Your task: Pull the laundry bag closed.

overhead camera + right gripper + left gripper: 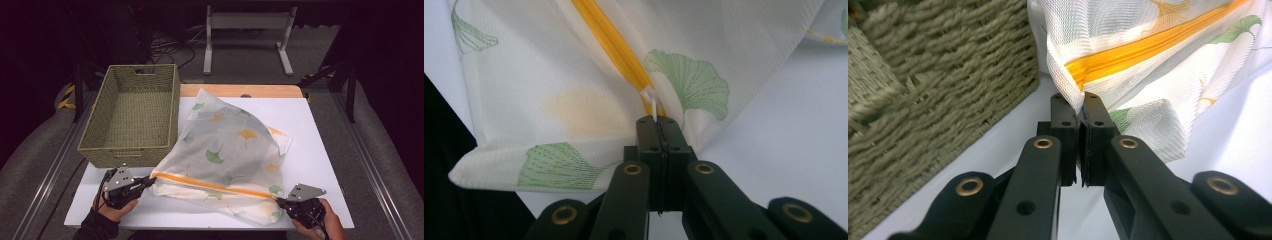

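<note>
At table's near edge: left claw (150, 181) pinching mesh bag (225, 145) corner, right claw (280, 202) pinching zipper pull (653, 106).

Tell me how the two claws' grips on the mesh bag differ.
The left claw pinches the mesh bag by its corner fabric at the orange zipper's end; the right claw clamps the small white zipper pull. The left claw sits beside the wicker basket; the right, near the table's edge. Both are shut.

I see my left gripper (150, 181) at the lower left of the high view, jaws clamped together, hand (112, 210) under it. My right gripper (278, 201) sits lower right, its 2 jaws pressed tight.
</note>
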